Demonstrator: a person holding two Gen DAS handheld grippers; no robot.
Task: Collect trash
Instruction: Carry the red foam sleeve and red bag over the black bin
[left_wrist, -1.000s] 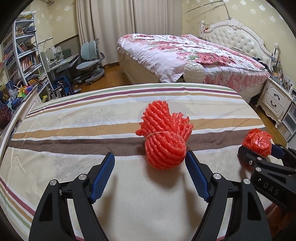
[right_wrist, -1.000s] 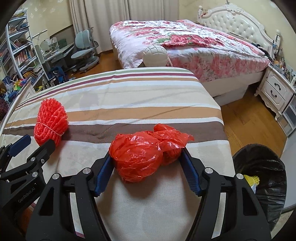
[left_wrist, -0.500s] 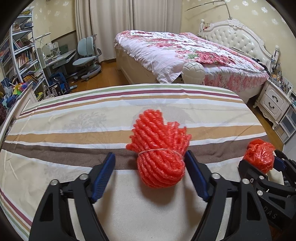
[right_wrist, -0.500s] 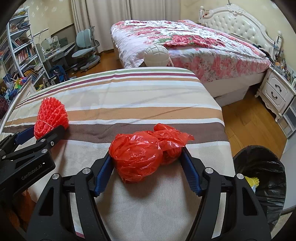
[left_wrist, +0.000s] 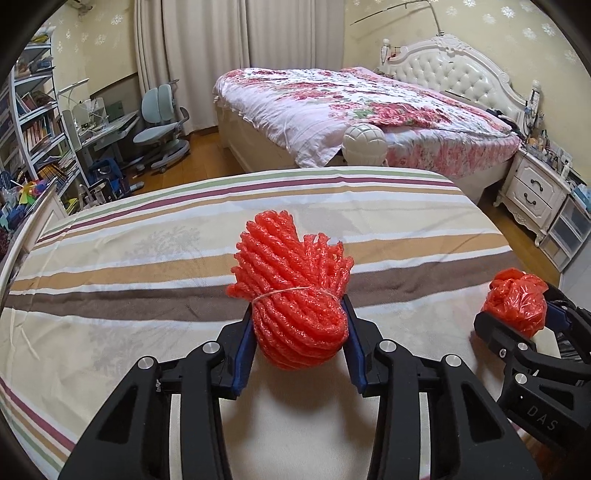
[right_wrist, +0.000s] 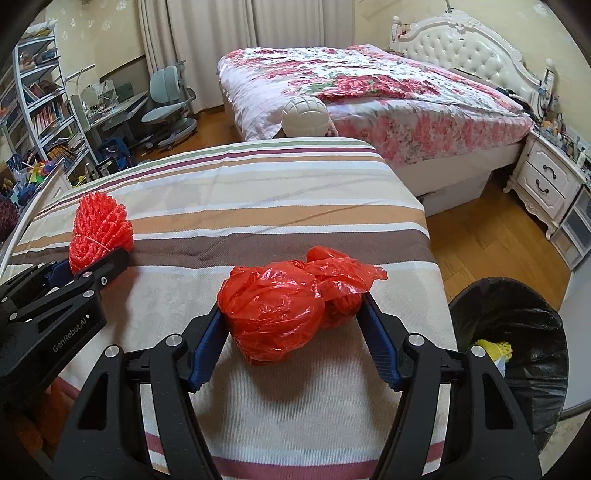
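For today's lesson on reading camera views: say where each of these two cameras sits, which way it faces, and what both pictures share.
Left wrist: sits on the left gripper, looking forward and down along its fingers at the red foam netting they have just been closing on.
Right wrist: sits on the right gripper, facing likewise, its fingers gripping the red plastic bag; the bin is right.
Shared: each shows the other gripper, the striped sheet, the floral bed.

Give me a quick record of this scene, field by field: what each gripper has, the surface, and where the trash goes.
left gripper: jaws just closing, fingers now pressing red foam net bundle
right gripper: shut on red plastic bag
surface: striped bedsheet, both items resting on it
bin: black-lined trash bin on the floor, right of the bed edge
bin contents: something yellow visible inside
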